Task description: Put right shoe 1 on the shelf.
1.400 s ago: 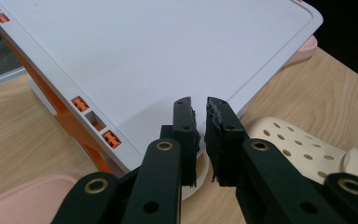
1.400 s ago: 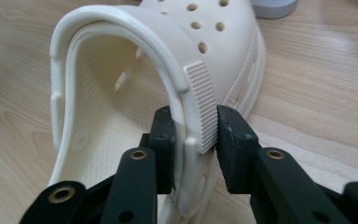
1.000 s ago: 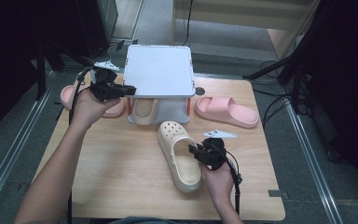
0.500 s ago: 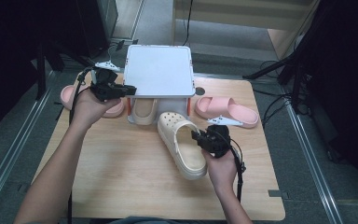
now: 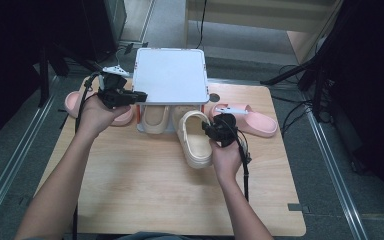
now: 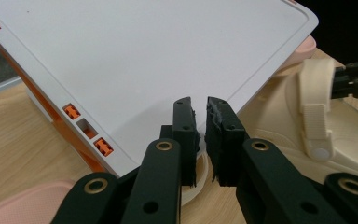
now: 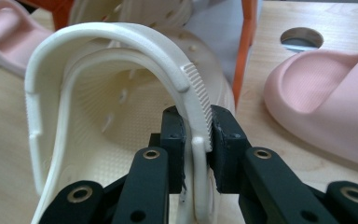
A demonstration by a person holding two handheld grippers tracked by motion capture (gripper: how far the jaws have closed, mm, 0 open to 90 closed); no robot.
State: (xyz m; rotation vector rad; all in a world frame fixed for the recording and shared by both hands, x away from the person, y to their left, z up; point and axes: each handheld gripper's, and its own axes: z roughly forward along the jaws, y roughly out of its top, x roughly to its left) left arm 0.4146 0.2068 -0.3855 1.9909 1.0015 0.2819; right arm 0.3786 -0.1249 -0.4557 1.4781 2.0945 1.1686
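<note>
I hold the cream clog point(image 7: 121, 116) by its rim just before the white rack point(image 5: 170, 75) with my right gripper point(image 7: 196, 135) clamped on that edge, a good hold as the foam looks light and bendy, while my left gripper point(image 6: 201, 123) rests nearly closed and empty at the rack's corner.

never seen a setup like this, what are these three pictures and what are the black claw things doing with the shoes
A person sits at a wooden table and holds a black two-jaw gripper in each hand. One picture looks down from above; the other two come from cameras riding on each gripper. The right gripper is clamped on the rim of a cream perforated rubber clog. The left gripper, jaws nearly together, holds nothing visible and points at a white flat-topped rack with orange sides. A second cream clog sits under the rack. A pink foam slide sandal lies on either side, the other on the left.
</note>
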